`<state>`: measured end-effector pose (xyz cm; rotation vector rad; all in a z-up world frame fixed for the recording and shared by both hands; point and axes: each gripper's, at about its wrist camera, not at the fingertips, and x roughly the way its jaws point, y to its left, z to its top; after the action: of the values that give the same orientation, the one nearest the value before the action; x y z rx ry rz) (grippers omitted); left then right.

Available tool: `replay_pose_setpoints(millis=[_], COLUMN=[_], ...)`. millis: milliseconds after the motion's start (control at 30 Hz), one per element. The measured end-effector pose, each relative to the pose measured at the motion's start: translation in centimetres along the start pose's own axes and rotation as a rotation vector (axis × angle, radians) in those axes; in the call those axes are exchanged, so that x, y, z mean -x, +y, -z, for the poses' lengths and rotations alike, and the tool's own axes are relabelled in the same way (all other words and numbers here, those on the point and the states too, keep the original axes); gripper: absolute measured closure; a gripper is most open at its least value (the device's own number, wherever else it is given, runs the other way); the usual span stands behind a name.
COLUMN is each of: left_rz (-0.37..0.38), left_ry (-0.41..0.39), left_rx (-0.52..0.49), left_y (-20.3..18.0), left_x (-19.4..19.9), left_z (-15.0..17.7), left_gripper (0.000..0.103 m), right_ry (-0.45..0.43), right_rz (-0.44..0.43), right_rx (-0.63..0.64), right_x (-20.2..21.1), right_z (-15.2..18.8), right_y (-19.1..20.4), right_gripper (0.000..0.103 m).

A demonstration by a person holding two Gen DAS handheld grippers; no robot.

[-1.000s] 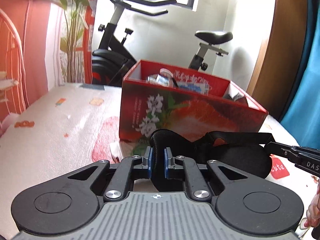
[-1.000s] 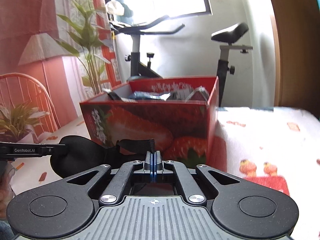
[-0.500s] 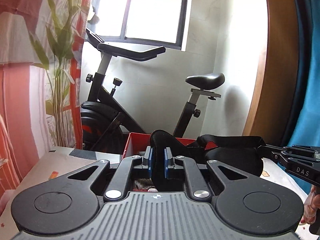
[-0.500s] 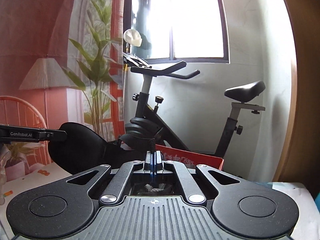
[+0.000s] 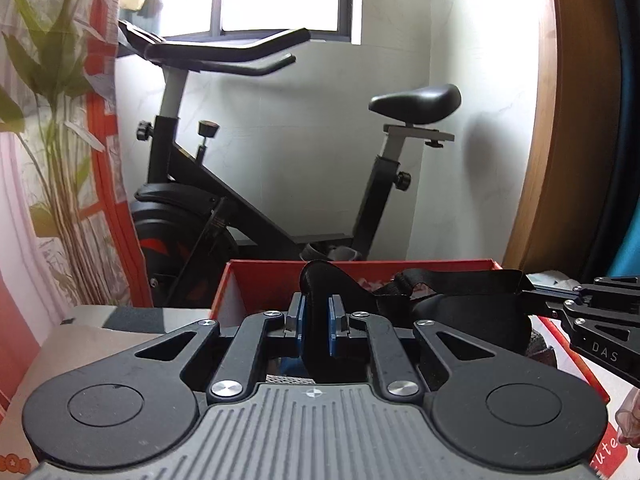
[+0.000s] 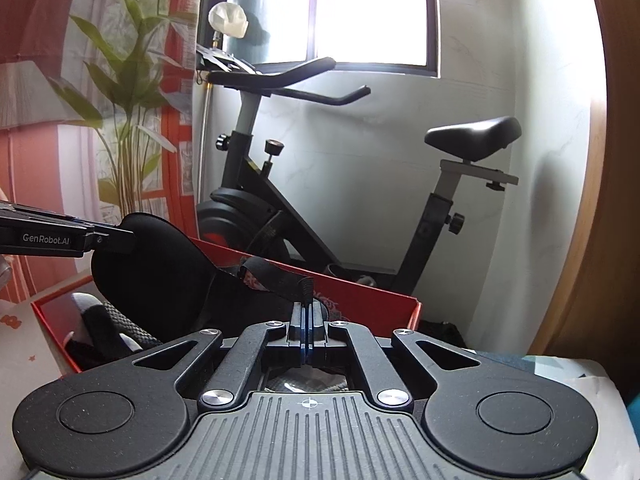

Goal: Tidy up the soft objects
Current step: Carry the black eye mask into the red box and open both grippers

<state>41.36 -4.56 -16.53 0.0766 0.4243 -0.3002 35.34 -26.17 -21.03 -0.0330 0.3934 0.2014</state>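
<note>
over red box [image 5: 256,280] | black eye mask [image 5: 472,316] stretched between both tongs

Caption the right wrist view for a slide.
Both tongs, right and left, hold a black eye mask over the red box, exercise bike behind.

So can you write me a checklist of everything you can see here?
Surface: patterned tablecloth under the box.
Job's things: black eye mask, held over the open red box.
Clutter: other soft items inside the box, hard to identify.
Grippers: left hand-held gripper shut on the mask's pad; right hand-held gripper shut on its strap.
Cables: nothing seen.
Surroundings: exercise bike, window, plant.
</note>
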Motion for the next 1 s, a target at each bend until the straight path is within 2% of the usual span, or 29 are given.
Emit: replay_pose_setpoints(millis=[133, 233, 267, 333, 367, 433, 500, 533, 567, 600, 633, 1000], left_rz=[0.034, 0.034, 0.037, 0.043, 0.037, 0.029, 0.013, 0.006, -0.001, -0.004, -0.004, -0.023], left_ry=[0.059, 0.101, 0.112, 0.110, 0.106, 0.092, 0.076, 0.069, 0.062, 0.059, 0.058, 0.058], left_rx=[-0.012, -0.049, -0.044, -0.034, -0.035, -0.035, -0.028, -0.025, -0.023, -0.022, -0.020, -0.004], left_y=[-0.3, -0.4, -0.2, 0.2, 0.4, 0.7, 1.0, 1.1, 1.1, 1.2, 1.2, 1.2], left_x=[-2.2, -3.2, -3.3, -3.0, -2.7, -1.9, -0.8, -0.2, 0.6, 1.2, 1.8, 9.1], left_z=[0.5, 1.0, 1.1, 1.1, 1.0, 0.7, 0.5, 0.5, 0.3, 0.3, 0.3, 0.7], left_gripper=[0.087, 0.075, 0.071, 0.049, 0.041, 0.017, 0.008, 0.005, 0.004, 0.002, 0.000, 0.000], right_ry=[0.023, 0.041, 0.041, 0.029, 0.024, 0.014, -0.004, -0.018, -0.030, -0.042, -0.057, -0.109], right_rz=[0.023, 0.044, 0.048, 0.058, 0.059, 0.051, 0.043, 0.041, 0.035, 0.036, 0.046, 0.003], right_rx=[-0.026, -0.052, -0.062, -0.085, -0.096, -0.123, -0.143, -0.148, -0.153, -0.160, -0.167, -0.207], right_x=[-0.9, -0.9, -0.8, -0.1, 0.2, 1.2, 2.2, 2.9, 3.5, 4.2, 4.9, 11.2], right_z=[0.8, 1.1, 1.2, 1.2, 1.2, 1.2, 1.2, 1.1, 1.1, 0.9, 0.8, 1.0], right_y=[-0.8, -1.3, -1.4, -1.7, -1.8, -2.0, -1.9, -1.9, -1.7, -1.6, -1.4, 1.3], right_gripper=[0.101, 0.097, 0.091, 0.083, 0.077, 0.064, 0.038, 0.033, 0.021, 0.004, 0.001, 0.000])
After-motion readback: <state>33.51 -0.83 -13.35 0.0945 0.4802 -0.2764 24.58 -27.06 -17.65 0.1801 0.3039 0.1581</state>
